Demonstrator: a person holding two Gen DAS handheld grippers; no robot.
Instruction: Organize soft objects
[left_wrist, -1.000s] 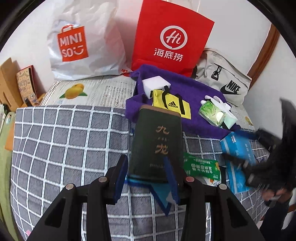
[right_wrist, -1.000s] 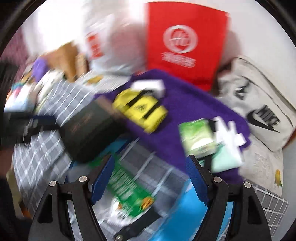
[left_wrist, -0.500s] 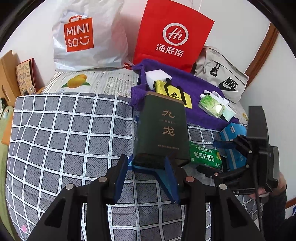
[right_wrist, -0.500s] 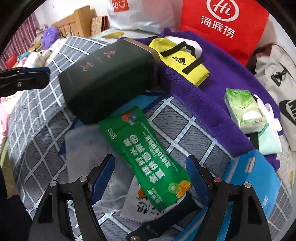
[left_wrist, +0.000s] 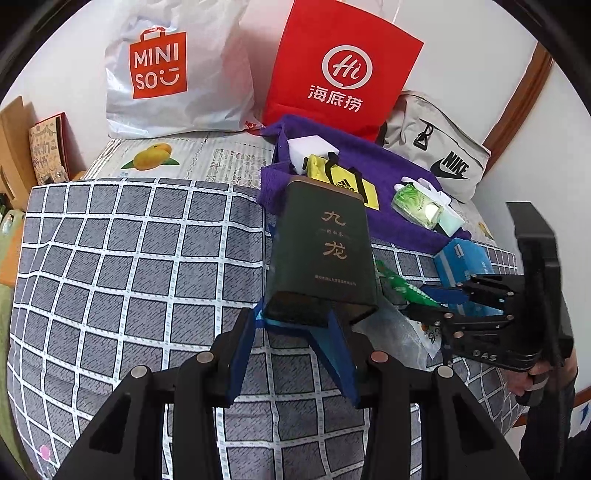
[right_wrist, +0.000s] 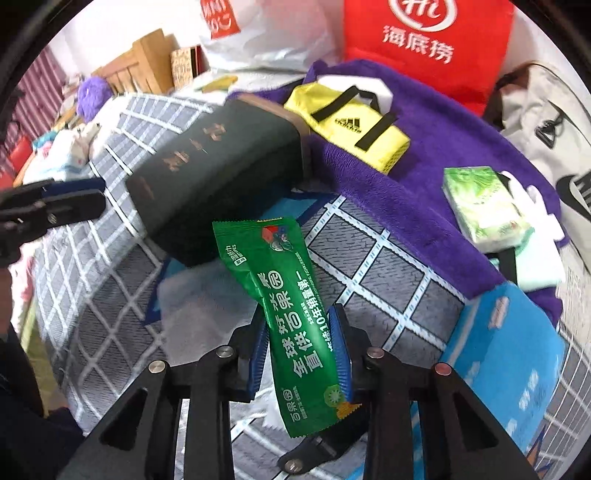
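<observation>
Right gripper (right_wrist: 301, 350) low over the checked blanket (right_wrist: 373, 266), pads clamped on the green packet's (right_wrist: 291, 314) lower half; packet's long axis runs away from the claw toward the dark box (right_wrist: 218, 170). Left gripper (left_wrist: 295, 339) level, half-open around that box's near end, grip unclear

Left claw (left_wrist: 295, 325) sits low and level, its blue-padded fingers (left_wrist: 242, 347) spread wide, one on each side of the dark green box's near end. Right claw (right_wrist: 301, 350) is pinched in tight, pads (right_wrist: 341, 350) pressing both long edges of the green packet. In the left view, the right claw comes in from the side, the person's hand (left_wrist: 543, 373) wrapped round its handle.
</observation>
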